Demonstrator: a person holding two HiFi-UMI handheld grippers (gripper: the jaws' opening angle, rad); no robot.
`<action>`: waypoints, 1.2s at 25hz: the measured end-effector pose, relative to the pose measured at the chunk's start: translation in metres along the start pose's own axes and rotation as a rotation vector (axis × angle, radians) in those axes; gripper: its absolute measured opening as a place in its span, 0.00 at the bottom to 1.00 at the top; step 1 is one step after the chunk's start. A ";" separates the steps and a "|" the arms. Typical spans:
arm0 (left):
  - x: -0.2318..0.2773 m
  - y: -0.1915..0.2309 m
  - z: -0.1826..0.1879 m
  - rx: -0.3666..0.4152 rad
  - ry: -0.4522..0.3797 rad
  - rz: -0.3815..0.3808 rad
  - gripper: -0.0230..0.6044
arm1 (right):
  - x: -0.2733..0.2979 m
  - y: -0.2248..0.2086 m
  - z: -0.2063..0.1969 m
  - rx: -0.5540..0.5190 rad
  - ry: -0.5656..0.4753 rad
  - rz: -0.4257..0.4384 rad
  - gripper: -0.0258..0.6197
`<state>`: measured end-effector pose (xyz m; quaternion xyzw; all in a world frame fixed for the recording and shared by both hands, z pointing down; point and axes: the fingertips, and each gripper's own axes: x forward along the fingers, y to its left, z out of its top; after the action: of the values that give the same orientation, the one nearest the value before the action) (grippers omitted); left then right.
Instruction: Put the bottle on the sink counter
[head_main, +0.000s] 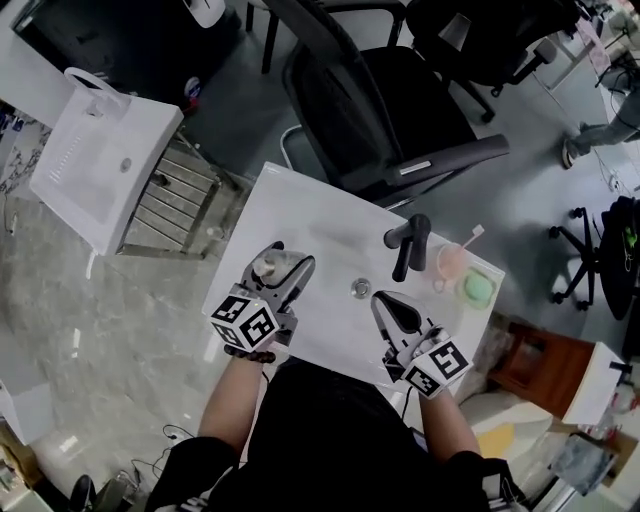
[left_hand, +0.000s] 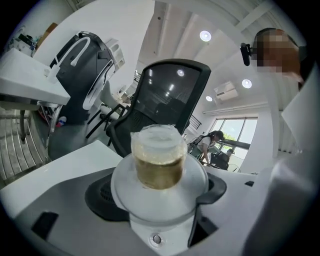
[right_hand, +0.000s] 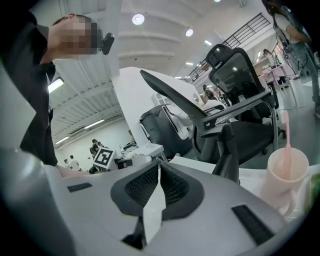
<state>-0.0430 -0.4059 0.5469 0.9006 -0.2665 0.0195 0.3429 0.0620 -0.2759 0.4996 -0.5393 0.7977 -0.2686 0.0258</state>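
Note:
A small white bottle (head_main: 267, 267) with a clear cap sits between the jaws of my left gripper (head_main: 281, 274), which is shut on it above the left part of the white sink counter (head_main: 325, 235). In the left gripper view the bottle (left_hand: 159, 162) fills the middle, with amber liquid showing under its cap and the pads against its white body. My right gripper (head_main: 386, 304) hovers over the counter's near right part, shut with nothing in it. In its own view the right gripper (right_hand: 159, 172) shows its pads pressed together.
On the counter stand a black faucet (head_main: 410, 245), a pink cup (head_main: 452, 262) with a toothbrush and a green soap dish (head_main: 478, 288); a drain (head_main: 361, 288) lies mid-basin. A black office chair (head_main: 390, 110) stands behind. A second white sink unit (head_main: 100, 165) stands at the left.

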 end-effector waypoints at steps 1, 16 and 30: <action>0.007 0.006 -0.001 -0.005 0.007 0.006 0.60 | 0.002 0.001 -0.001 0.001 0.000 -0.004 0.09; 0.110 0.040 -0.014 0.179 0.137 0.032 0.60 | -0.030 -0.029 -0.026 0.142 0.015 -0.196 0.09; 0.153 0.057 -0.030 0.451 0.241 0.109 0.60 | -0.029 -0.041 -0.040 0.206 -0.017 -0.297 0.09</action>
<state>0.0642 -0.4940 0.6378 0.9297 -0.2610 0.2040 0.1611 0.0955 -0.2462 0.5455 -0.6478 0.6774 -0.3453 0.0476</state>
